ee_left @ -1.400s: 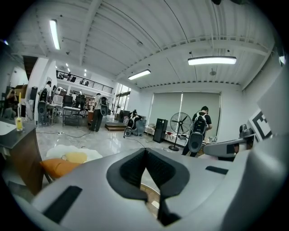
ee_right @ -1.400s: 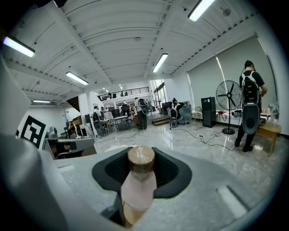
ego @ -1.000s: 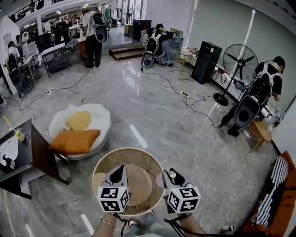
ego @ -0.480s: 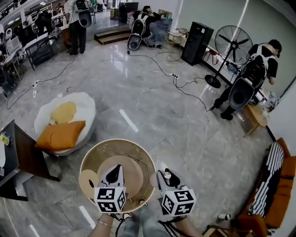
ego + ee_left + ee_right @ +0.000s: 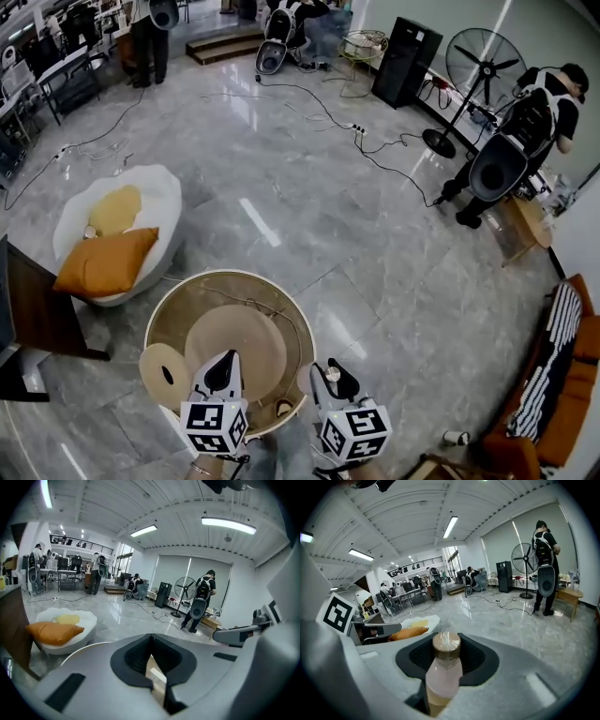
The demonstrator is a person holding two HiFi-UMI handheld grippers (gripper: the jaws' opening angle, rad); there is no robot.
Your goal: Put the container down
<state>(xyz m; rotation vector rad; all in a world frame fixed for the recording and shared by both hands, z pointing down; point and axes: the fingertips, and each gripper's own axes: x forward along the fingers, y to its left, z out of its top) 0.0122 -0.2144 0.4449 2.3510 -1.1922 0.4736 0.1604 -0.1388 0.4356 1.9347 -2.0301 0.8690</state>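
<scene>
My right gripper [image 5: 335,373] is shut on a small pale bottle [image 5: 331,374] with a brown cap. The bottle [image 5: 444,667] stands upright between the dark pads, cap uppermost, just off the right rim of a round tan table [image 5: 239,323] with a white rim. My left gripper [image 5: 228,358] hangs over the near part of that table, its fingers drawn to a point. In the left gripper view the left gripper [image 5: 151,639] shows its jaws meeting, with only a thin tan sliver in the slit behind. A tan disc [image 5: 164,375] with a hole lies at the table's left edge.
A white beanbag [image 5: 155,202] with an orange cushion [image 5: 103,262] sits left of the table, beside a dark desk [image 5: 37,319]. Cables [image 5: 375,159] cross the marble floor. A person [image 5: 525,131], a fan [image 5: 478,66] and an orange sofa [image 5: 553,394] are at the right.
Both grippers have sunk toward the round table, which now looks larger and sits further left in the view. The bottle has stayed in the right gripper.
</scene>
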